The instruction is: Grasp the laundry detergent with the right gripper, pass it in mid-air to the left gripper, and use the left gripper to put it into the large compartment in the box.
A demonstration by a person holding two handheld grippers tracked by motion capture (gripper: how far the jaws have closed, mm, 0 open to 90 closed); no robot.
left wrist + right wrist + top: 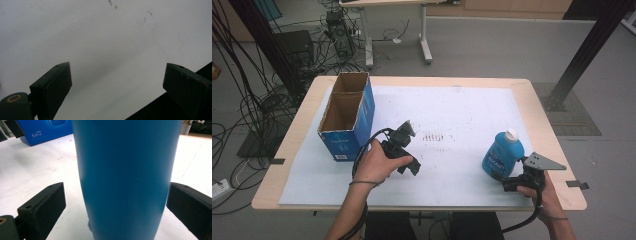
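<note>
Just now the right gripper stands open around the blue bottle, its jaws apart on either side and a gap showing, near the tabletop's right front corner. Meanwhile the left gripper hangs open and empty beside the blue box.

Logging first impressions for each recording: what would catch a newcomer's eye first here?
Most likely the blue bottle with its white cap, standing at the right of the white table sheet between the open jaws of the right gripper, a gap showing on both sides. Next, the open blue cardboard box at the left edge, with the left gripper open over the bare sheet beside it.
</note>
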